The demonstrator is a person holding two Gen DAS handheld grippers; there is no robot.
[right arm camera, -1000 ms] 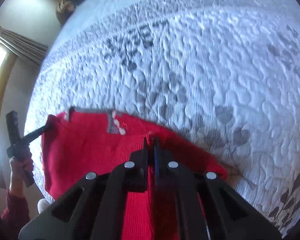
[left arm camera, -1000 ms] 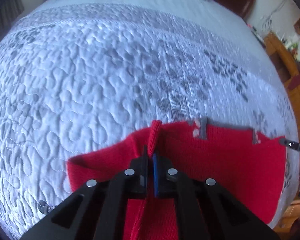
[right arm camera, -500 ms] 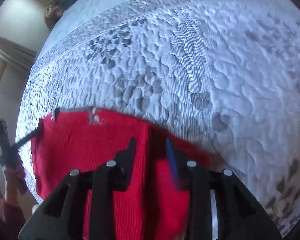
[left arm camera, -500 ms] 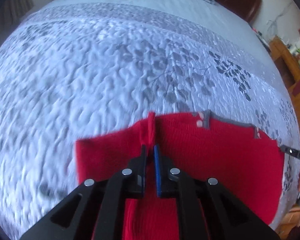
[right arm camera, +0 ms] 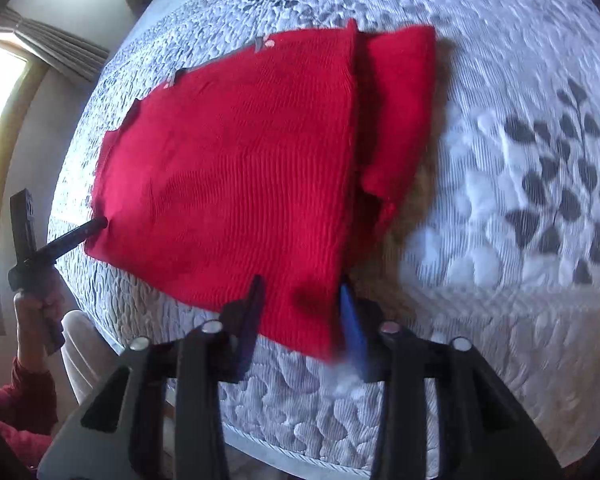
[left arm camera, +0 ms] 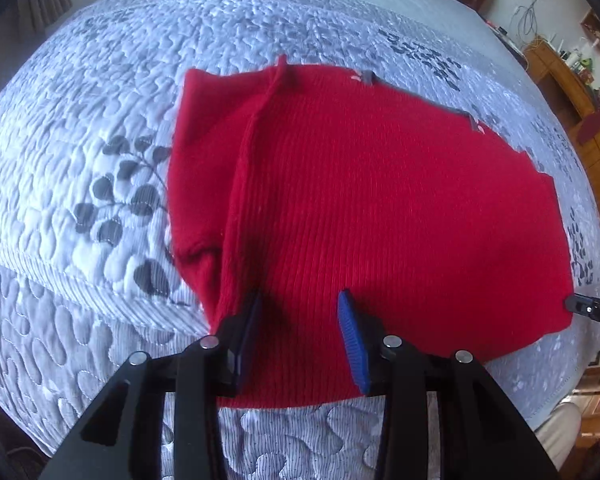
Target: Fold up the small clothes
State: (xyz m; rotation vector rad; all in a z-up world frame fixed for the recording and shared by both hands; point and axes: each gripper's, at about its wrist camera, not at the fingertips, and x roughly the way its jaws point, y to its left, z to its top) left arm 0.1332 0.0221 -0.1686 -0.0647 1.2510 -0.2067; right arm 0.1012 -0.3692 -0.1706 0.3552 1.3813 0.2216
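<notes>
Red knit garment (left arm camera: 380,208) is lying folded and flat on the quilted bed (left arm camera: 80,140), near its front edge. Left claw (left arm camera: 300,332) is hovering over the near hem, jaws parting, gripping nothing, cloth beneath the gap. Right claw (right arm camera: 302,320) is hovering over the garment's near right corner, jaws apart and narrowing, pads pressing nothing.
</notes>
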